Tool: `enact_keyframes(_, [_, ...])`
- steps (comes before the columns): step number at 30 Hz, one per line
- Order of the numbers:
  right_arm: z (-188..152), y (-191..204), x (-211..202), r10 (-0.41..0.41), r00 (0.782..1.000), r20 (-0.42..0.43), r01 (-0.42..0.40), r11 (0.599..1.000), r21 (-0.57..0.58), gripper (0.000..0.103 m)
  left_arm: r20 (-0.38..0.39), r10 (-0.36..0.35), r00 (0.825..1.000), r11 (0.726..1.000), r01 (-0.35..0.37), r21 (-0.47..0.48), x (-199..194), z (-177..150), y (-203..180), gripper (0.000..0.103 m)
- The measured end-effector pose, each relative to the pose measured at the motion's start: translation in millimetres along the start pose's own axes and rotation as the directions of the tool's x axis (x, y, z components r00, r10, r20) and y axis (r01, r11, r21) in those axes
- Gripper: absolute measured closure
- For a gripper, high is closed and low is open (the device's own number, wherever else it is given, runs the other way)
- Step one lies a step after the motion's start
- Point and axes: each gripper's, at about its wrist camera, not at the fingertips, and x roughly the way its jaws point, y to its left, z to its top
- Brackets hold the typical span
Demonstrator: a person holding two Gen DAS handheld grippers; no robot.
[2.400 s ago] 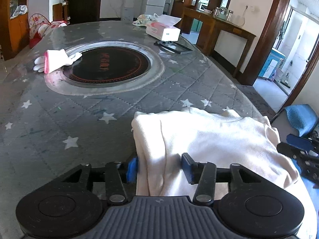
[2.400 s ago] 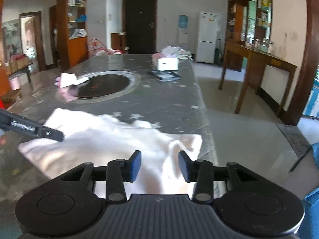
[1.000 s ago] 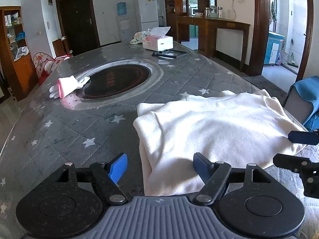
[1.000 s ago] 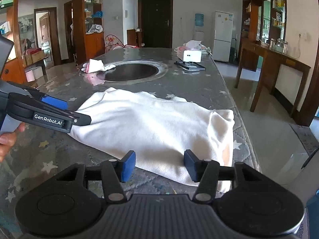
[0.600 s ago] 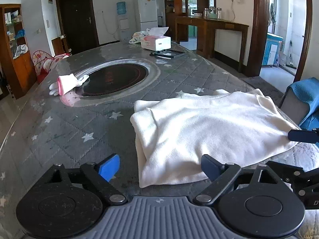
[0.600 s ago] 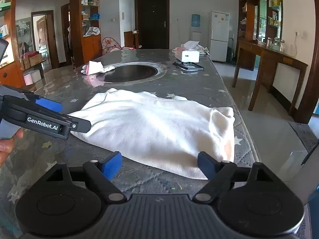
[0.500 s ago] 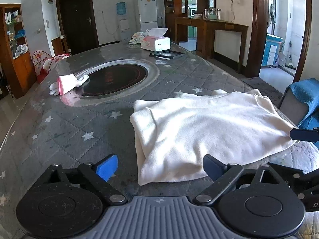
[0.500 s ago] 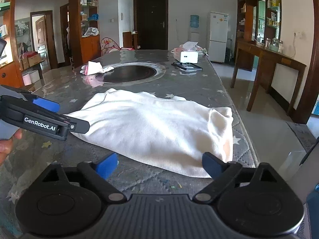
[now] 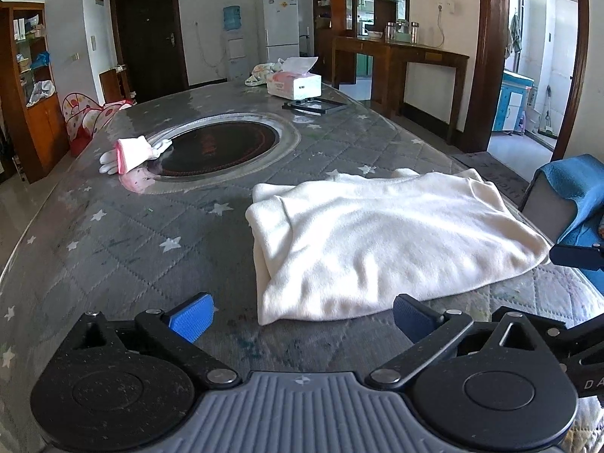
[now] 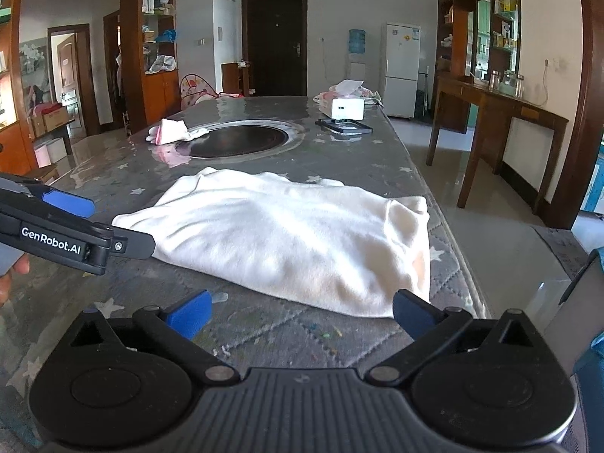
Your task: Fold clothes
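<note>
Your left gripper (image 9: 304, 315) has its jaws spread wide and opening; nothing sits between the blue pads (image 9: 191, 316), only bare tabletop. The folded cream garment (image 9: 381, 243) lies ahead of it toward 1 o'clock, flat on the grey star-quilted table (image 9: 124, 241), its near hem just beyond the right pad, not touching.

Your right gripper (image 10: 300, 315) is likewise wide and opening, empty. From that side the garment (image 10: 287, 234) sits at 12 o'clock, its near corner just beside the right pad (image 10: 409, 317); I cannot tell whether they touch. One end of the cloth reaches the table's right edge.

Your left gripper shows in the right wrist view at 9 o'clock (image 10: 87, 222), held just off the garment's left end, with a fingertip of your hand (image 10: 9, 275) behind it.

Farther back: a dark round inset (image 9: 215, 145) in the table, a white and pink glove (image 9: 132, 151) at its rim toward 10 o'clock, a tissue box (image 9: 294, 85) and a flat black frame (image 9: 313, 105) at 12 o'clock. A blue cloth (image 9: 577, 185) drapes a chair at 3 o'clock.
</note>
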Motion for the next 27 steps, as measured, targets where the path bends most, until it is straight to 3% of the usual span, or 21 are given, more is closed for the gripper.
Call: enact_keyframes(27, [-14.7, -3.3, -13.1, -0.064, 0.997, -0.044, 0.067, 0.995, 0.078, 0.000, -0.051, 0.028, 0.998, 0.999, -0.030, -0.041, -22.9, -28.0, -6.7, 0.000])
